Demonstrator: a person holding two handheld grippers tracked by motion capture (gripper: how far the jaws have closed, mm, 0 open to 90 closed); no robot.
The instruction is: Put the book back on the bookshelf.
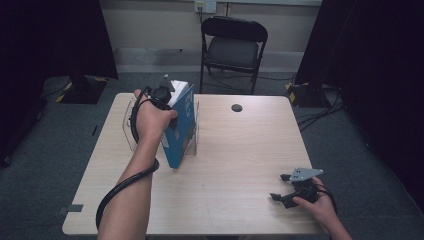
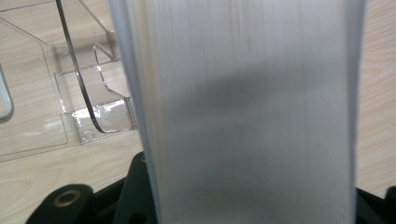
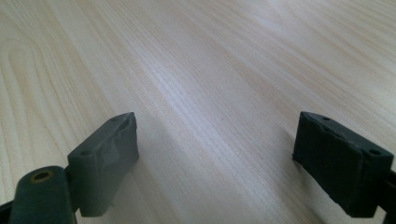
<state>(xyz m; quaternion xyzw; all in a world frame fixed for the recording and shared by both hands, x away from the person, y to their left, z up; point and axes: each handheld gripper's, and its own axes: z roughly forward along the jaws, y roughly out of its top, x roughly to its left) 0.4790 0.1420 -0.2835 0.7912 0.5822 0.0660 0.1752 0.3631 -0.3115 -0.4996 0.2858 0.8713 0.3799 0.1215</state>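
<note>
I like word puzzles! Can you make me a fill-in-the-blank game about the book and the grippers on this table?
1. The left gripper holds a blue ____ by its page edge.
2. The right gripper has its jaws ____, with nothing between them.
3. The clear plastic stand rests on a ____ table.
4. Behind the table stands a black folding ____.

Missing words: book; open; wooden; chair

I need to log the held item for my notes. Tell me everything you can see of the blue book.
The blue book is a thick volume with a blue cover and a pale block of white pages. It stands tilted on the table, its lower corner near the table surface, partly within a clear acrylic stand. The left hand-held gripper clamps its upper end across the page edges. Cover print is too small to read.
</note>
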